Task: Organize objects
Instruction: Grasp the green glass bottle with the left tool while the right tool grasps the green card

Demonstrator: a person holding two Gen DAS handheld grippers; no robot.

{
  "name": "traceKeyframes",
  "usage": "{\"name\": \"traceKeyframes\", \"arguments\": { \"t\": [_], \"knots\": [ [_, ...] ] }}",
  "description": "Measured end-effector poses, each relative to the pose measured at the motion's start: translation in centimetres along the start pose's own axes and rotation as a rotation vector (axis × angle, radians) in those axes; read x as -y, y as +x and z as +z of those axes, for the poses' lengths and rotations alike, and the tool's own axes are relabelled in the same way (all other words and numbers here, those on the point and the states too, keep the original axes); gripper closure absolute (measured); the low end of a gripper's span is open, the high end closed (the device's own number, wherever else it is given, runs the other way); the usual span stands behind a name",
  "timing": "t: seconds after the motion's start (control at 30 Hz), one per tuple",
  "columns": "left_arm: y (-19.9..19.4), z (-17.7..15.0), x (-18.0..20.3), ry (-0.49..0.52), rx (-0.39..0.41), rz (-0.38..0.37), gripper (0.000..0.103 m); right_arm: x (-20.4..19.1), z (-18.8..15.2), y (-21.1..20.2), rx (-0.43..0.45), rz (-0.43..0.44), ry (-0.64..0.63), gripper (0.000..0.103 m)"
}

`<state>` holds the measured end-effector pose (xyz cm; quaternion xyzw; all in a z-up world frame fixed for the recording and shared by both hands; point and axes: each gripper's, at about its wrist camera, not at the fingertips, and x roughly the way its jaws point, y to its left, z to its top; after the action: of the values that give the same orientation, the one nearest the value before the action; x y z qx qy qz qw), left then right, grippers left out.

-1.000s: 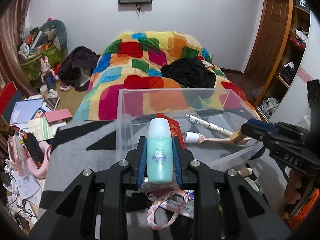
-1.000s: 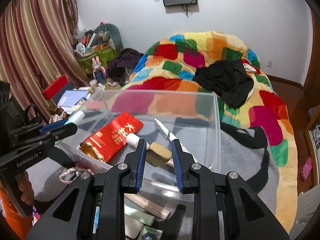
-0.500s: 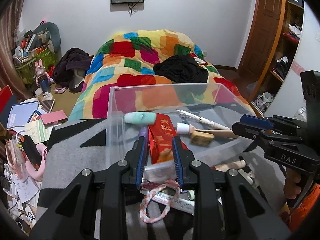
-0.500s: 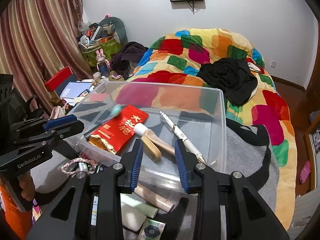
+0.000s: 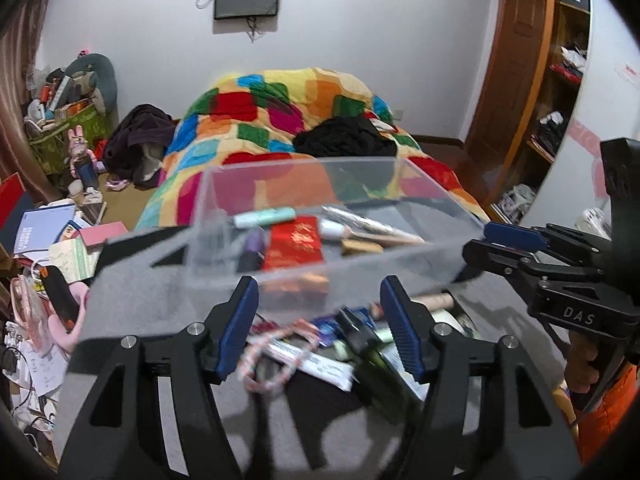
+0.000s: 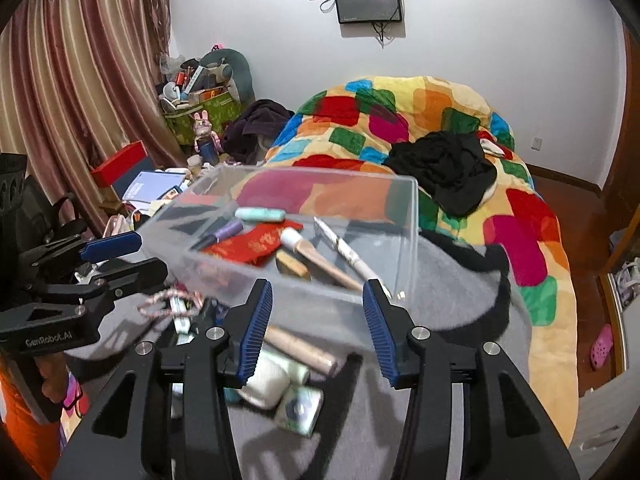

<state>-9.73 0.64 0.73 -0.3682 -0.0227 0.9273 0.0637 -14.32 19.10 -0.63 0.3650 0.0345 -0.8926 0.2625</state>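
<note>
Both tongs hover before the clear box (image 6: pixel 404 236), jaws opening, nothing between them: left gripper (image 5: pixel 320 320), right gripper (image 6: pixel 316 324); loose items (image 6: pixel 304 356) lie in front; best approach low, choosing one

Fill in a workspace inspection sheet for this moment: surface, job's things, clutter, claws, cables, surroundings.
Surface: grey blanket with black pattern.
Job's things: clear bin holds mint bottle, red packet, brush, pen, purple tube. Still outside: braided cord, tubes, small carton.
Clutter: books and papers on floor.
Claws: left claw and right claw both empty, jaws opening.
Cables: cord under wall screen.
Surroundings: patchwork quilt, black garment, curtain.
</note>
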Motion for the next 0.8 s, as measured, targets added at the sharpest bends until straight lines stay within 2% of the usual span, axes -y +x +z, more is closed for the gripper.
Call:
{"name": "traceKeyframes", "arguments": {
  "t": [0.3,0.57,0.67,0.8],
  "knots": [
    [1.2,-3.6,2.9,0.032,-0.074,-0.041,0.039,0.2,-4.7,0.4,-0.100,0.026,-0.004,0.059],
    [0.2,-5.6,1.1,-0.001,-0.091,-0.008,0.039,0.0,-6.5,1.0,-0.136,0.037,-0.013,0.059],
    [0.0,-5.9,0.2,-0.034,-0.095,-0.020,0.039,0.2,-6.7,1.7,-0.150,0.041,0.006,0.059],
    [0.0,-5.5,0.8,-0.015,-0.073,-0.033,0.039,0.0,-6.8,2.1,-0.157,0.036,0.014,0.059]
  ]
}}
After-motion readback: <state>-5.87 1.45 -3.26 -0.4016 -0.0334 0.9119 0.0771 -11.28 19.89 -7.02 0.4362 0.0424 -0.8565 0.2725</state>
